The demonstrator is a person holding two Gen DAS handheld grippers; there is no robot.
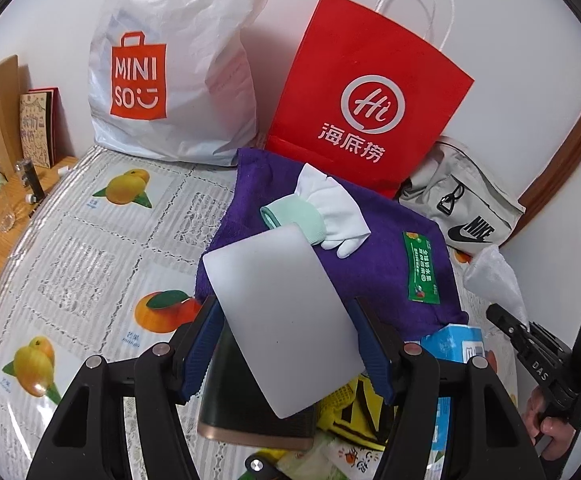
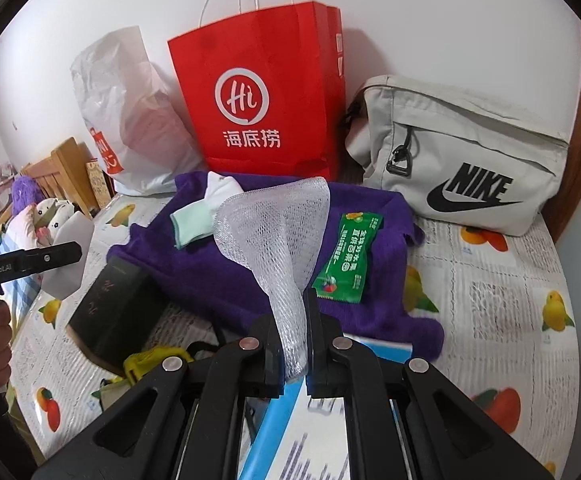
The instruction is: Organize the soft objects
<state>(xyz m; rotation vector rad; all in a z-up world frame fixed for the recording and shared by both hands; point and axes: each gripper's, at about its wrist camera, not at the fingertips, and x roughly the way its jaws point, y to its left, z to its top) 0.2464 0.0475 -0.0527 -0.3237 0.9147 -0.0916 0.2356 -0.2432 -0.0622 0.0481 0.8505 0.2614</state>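
Left wrist view shows the left gripper (image 1: 286,344) clamped on a white foam sheet (image 1: 278,320) at frame centre, and the right gripper (image 2: 294,340) pinches a foam net sleeve (image 2: 274,240) above the purple towel (image 2: 218,272), so either limp piece may slip free or snag the sock (image 1: 314,212) lying there.

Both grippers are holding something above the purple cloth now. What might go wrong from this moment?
1. The white sheet sits tilted between the left gripper jaws; it may slip.
2. The foam net, pinched by the right gripper, may snag the green packet or sock on the purple cloth.
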